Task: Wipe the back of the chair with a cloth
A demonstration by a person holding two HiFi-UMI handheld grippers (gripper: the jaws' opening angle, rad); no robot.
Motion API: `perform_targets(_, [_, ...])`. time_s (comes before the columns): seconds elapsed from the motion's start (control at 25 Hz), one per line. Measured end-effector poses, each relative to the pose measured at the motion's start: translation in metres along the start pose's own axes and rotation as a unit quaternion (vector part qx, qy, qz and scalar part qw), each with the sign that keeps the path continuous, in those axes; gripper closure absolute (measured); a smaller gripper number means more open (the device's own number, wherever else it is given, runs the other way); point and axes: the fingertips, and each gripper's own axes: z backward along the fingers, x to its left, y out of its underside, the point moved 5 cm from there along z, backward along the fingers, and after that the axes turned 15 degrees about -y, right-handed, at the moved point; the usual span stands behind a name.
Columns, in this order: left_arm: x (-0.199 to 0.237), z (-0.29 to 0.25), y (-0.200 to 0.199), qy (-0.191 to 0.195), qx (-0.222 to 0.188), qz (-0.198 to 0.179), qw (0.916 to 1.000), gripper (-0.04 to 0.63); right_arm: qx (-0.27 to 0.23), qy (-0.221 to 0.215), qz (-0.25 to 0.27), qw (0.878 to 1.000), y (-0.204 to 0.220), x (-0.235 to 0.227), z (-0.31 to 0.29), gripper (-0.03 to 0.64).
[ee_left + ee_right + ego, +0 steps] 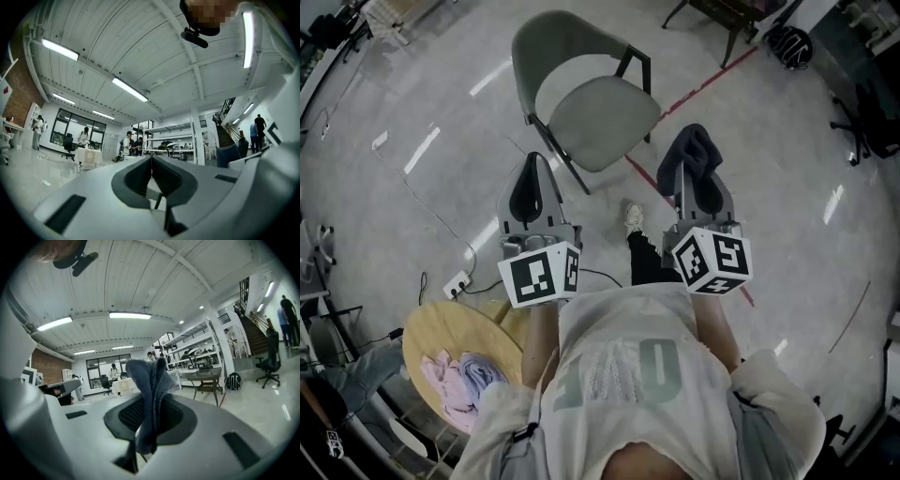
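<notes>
Fingers of right gripper clamping cloth, of left gripper pressed together

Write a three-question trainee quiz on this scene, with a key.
1. Which gripper holds the dark cloth? A) left B) right C) neither
2. True or false: the cloth touches the back of the chair.
3. Fill in: the jaws of the left gripper are ___, with nothing between them.
Key: 1 B, the right gripper; 2 false; 3 shut.
</notes>
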Motion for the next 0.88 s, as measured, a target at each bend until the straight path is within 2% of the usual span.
perform_targets(0.24, [-0.046, -0.107, -0.015, -0.033, -0.021, -0.010, 0.9992, 0.580, 0.013, -0.046, 0.058, 0.997, -0.050, -0.072, -0.096, 0.558])
perform_targets(0.44, [-0.076, -0.170, -0.018, -0.065, -0.026, -0.010, 0.9975, 0.580, 0.013, -0.100, 0.078, 0.992, -0.074, -0.101, -0.160, 0.558])
perform_targets(0.68, [-0.093, -0.210, -0.002, -0.078, -0.004, -0.017, 0.9968, 0.580, 0.036, -0.142, 0.074, 0.986, -0.071, -0.122, -0.208, 0.558])
perform_targets(0.88, [-0.095, -0.241, 0.017, -0.080, 0.017, -0.006, 0.9966, 0.580, 0.051, -0.162, 0.065, 0.983, -0.063, -0.133, -0.233, 0.558])
